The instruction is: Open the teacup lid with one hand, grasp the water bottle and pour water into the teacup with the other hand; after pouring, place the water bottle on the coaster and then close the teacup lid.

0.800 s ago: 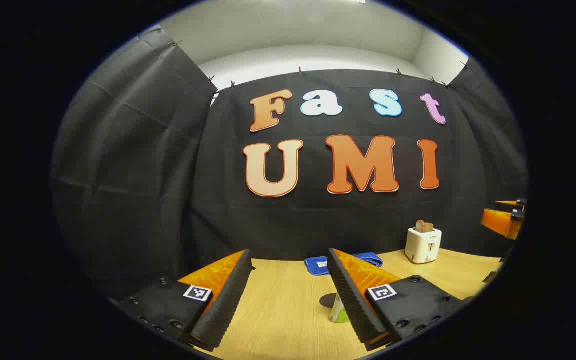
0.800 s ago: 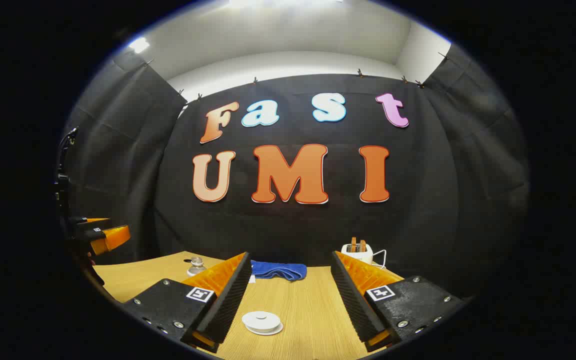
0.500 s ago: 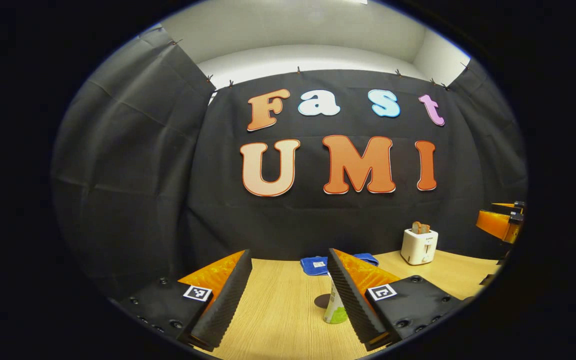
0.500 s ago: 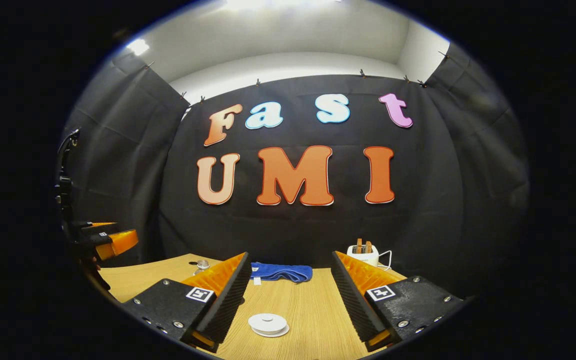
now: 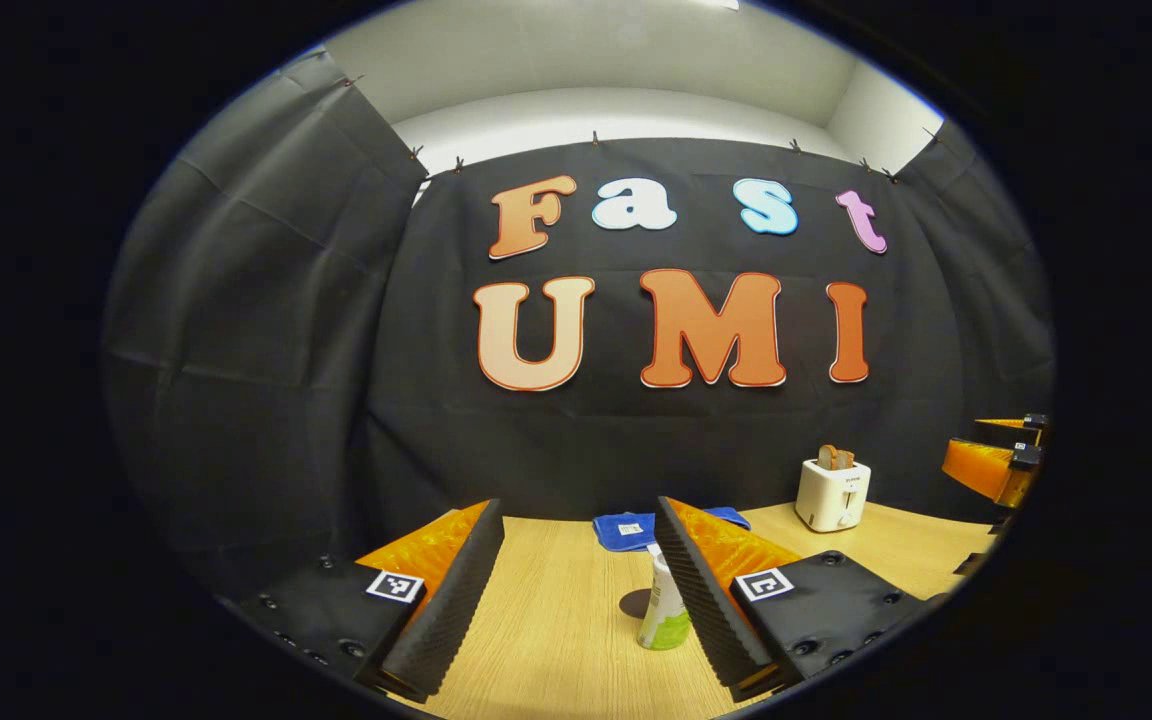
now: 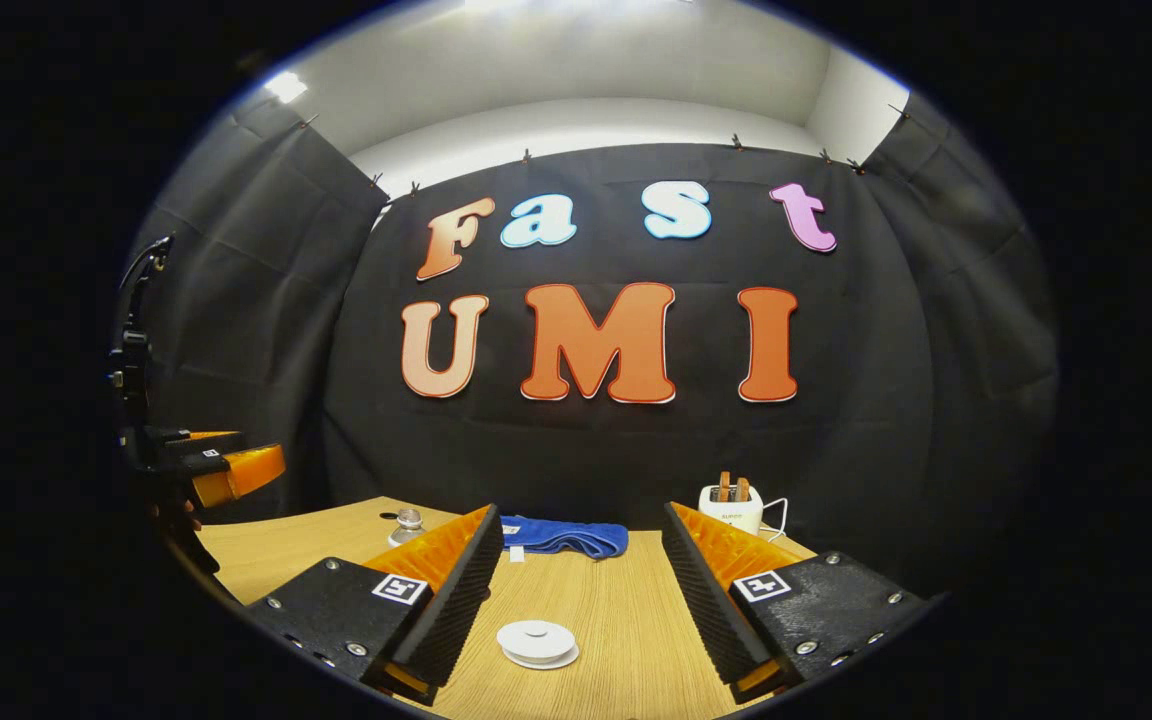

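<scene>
My left gripper [image 5: 578, 506] is open above the wooden table [image 5: 556, 640]. A white water bottle [image 5: 663, 612] with a green label stands just past it, half hidden behind its right finger. A dark round coaster [image 5: 633, 603] lies right behind the bottle. My right gripper [image 6: 581, 510] is open too, and a white teacup [image 6: 536, 642] with its lid on sits low between its fingers. In the right gripper view the bottle [image 6: 406, 526] shows small at far left, and the left gripper [image 6: 231, 472] hovers at the left edge. The right gripper [image 5: 991, 465] shows at the far right of the left gripper view.
A folded blue cloth [image 5: 626, 530] lies at the back of the table against the black wall. A white toaster [image 5: 834, 494] with toast in it stands at the back right, its cord trailing beside it [image 6: 771, 508].
In the left gripper view more of the bottle now shows and the scene has slid a little left. In the right gripper view the scene has slid slightly right. Both grippers stay open.
</scene>
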